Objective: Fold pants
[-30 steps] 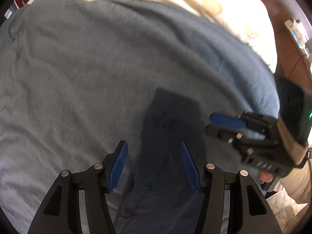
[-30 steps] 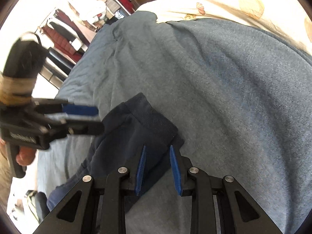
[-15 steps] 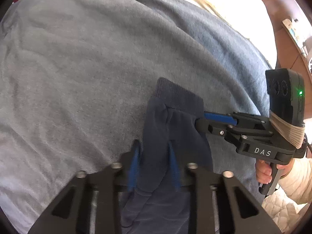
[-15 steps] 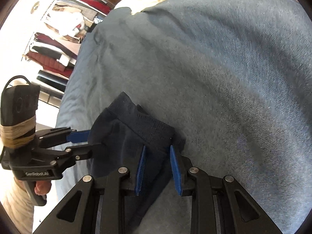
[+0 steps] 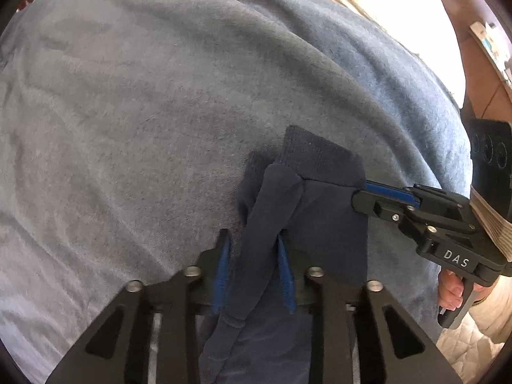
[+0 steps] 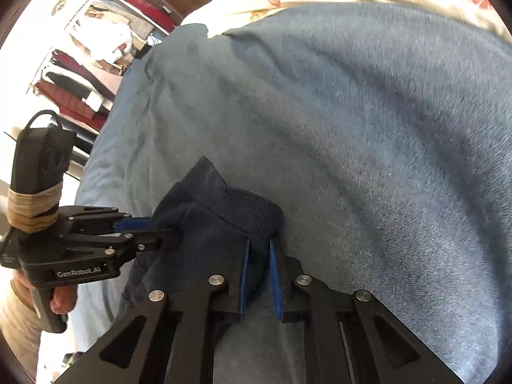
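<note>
Both tongs are on the pants (image 5: 320, 211) right now. Left tongs (image 5: 252, 275) have a bunched ridge of the dark fabric between the blue pads, and those jaws are easing apart a bit, so I'd call that grip loose at best. Right tongs (image 6: 258, 275) are closing on the ribbed cuff (image 6: 252, 211) at the edge of the same end, cloth sitting right between the pads.

Pants are lying on the grey-blue blanket (image 5: 160, 112) on the bed, near the edge closest to me, cuff end lifted and crumpled.

Handling-wise, this looks like soft knit jogger stuff: light, floppy, zero stiffness, sags wherever I'm not holding it. Not slippery, nothing to break. My guess is the ribbed cuff is the best place to grab since it's thicker and won't slide out. Pinching one layer in the middle just makes a fold I don't want.
</note>
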`<state>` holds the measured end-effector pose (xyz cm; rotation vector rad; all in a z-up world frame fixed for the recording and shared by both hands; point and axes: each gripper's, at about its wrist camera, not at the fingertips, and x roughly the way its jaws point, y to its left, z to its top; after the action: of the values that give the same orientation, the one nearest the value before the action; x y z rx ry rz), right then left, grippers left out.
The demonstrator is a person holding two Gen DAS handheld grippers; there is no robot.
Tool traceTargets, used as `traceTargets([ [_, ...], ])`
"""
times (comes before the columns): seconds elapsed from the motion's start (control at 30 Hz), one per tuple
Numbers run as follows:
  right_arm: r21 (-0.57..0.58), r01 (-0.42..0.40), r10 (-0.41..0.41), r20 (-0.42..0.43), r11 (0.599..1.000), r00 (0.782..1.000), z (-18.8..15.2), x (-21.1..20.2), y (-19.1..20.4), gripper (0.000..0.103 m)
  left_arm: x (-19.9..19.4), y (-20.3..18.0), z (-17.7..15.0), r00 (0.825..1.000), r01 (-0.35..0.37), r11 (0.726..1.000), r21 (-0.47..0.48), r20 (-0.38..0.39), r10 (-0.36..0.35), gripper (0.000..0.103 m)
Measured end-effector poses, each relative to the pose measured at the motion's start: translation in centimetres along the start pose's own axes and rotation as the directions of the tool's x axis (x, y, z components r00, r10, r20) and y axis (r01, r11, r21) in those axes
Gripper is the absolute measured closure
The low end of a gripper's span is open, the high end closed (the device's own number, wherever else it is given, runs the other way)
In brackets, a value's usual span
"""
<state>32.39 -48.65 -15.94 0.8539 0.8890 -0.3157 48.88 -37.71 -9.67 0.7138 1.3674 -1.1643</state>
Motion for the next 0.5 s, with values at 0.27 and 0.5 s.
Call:
traceTargets([
  [0.27, 0.018, 0.135, -0.136, 0.114, 0.991, 0.984, -0.4, -2.9, -0.9, 0.075, -3.7, 0.9, 0.8, 0.982, -0.102, 0.995, -0.005, 0.160, 0.101, 0.057],
  [0.5, -0.070, 0.178, -0.173, 0.078, 0.981, 0.982, -0.9, -0.9, -0.2, 0.075, -0.5, 0.7, 2.4, 0.984, -0.148, 0.989, -0.011, 0.103, 0.149, 0.066],
])
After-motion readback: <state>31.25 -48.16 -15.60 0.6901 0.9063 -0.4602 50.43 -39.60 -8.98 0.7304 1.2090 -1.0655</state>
